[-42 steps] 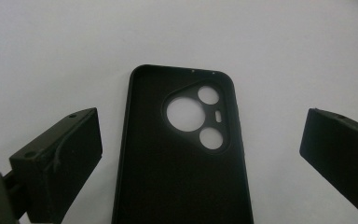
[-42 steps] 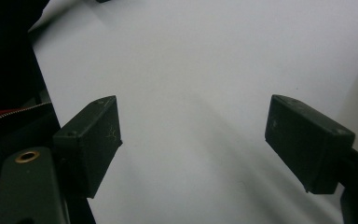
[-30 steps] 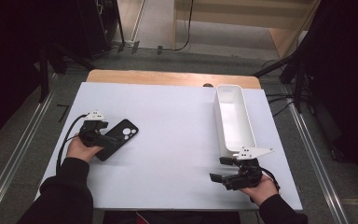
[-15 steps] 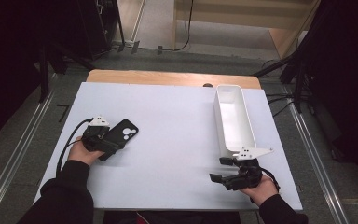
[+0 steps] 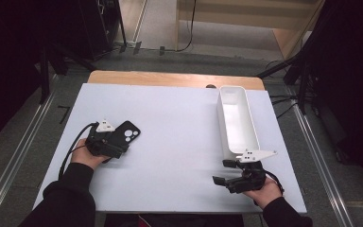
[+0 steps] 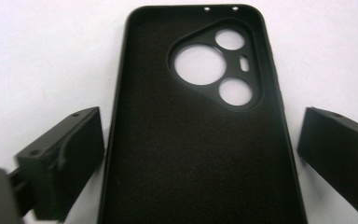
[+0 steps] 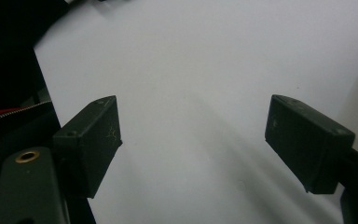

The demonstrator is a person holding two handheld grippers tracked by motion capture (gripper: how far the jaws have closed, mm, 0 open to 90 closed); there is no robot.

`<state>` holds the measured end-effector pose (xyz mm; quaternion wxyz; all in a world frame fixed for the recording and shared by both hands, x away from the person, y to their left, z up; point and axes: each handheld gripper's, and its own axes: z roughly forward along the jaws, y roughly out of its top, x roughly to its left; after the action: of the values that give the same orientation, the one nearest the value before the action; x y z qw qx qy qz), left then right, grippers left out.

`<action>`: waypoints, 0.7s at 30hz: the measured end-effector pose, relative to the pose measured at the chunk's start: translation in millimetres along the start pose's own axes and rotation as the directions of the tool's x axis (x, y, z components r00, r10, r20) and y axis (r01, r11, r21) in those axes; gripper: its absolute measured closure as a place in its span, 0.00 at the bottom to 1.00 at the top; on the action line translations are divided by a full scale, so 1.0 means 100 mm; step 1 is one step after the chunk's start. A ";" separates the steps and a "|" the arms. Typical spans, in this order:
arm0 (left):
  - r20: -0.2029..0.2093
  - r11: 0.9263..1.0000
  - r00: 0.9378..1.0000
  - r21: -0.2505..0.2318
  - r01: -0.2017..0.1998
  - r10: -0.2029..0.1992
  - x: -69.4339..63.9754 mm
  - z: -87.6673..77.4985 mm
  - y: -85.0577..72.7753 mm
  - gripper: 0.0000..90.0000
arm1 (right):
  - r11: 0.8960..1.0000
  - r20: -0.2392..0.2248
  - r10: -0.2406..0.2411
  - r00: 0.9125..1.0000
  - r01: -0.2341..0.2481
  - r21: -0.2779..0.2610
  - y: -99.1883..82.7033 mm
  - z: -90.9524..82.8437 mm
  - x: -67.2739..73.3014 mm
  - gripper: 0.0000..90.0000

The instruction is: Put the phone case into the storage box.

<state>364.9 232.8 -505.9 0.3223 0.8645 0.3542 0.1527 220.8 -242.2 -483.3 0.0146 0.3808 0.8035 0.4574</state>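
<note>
Here we see the left claw [image 6: 200,154] spread around the black phone case [image 6: 200,126] on the white desk [image 5: 179,123], pads apart from it, right claw [image 7: 193,144] spread empty.

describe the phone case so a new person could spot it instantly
Start at the white table: the tray stands along its right side, and the case lies on the left half, between the open jaws of the left tongs. It is flat and black, inner side up, with three round camera cutouts in a triangular window at its far end.
</note>
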 end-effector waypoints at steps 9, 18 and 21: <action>-0.024 1.000 1.000 -0.011 0.019 -0.019 0.00 -0.04 -0.01 0.14 | 1.000 -0.006 -0.007 1.000 0.006 -0.003 0.01 0.00 0.00 0.19; -0.017 1.000 1.000 -0.002 0.023 -0.023 0.01 -0.05 0.01 0.15 | 1.000 -0.017 -0.003 1.000 0.002 -0.012 0.01 0.01 -0.01 0.19; -0.014 1.000 1.000 0.017 0.004 -0.004 0.00 -0.07 0.04 0.16 | 1.000 -0.010 -0.001 1.000 0.001 -0.006 0.01 0.00 0.00 0.19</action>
<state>363.0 233.8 -497.7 0.3129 0.8654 0.3595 0.1549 221.7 -241.8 -482.6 0.0121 0.3779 0.8024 0.4617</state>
